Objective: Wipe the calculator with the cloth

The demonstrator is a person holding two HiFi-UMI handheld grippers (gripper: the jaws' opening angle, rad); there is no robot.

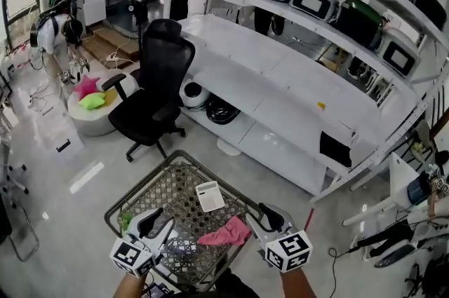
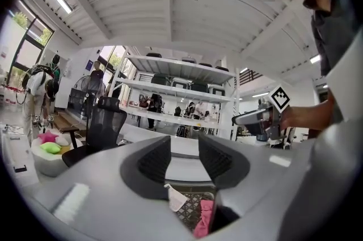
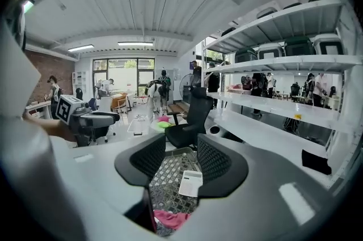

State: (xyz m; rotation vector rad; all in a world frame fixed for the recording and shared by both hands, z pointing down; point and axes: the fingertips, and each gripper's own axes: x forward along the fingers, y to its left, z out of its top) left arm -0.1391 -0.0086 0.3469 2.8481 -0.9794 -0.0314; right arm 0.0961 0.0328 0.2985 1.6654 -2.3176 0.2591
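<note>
Open, empty left tongs (image 1: 160, 220) and right tongs (image 1: 257, 218) near crumpled pink cloth (image 1: 226, 232), flat rectangular white calculator (image 1: 209, 195)

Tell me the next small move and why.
Probably bring the right gripper down and to its left onto the cloth, then close on it. Both it and the left gripper are open and empty. The cloth lies loose right beside the right gripper, closer to it than to the left, and nothing touches the calculator just beyond.

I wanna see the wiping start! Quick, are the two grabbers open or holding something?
Left gripper: open, holding nothing.
Right gripper: open, holding nothing.
</note>
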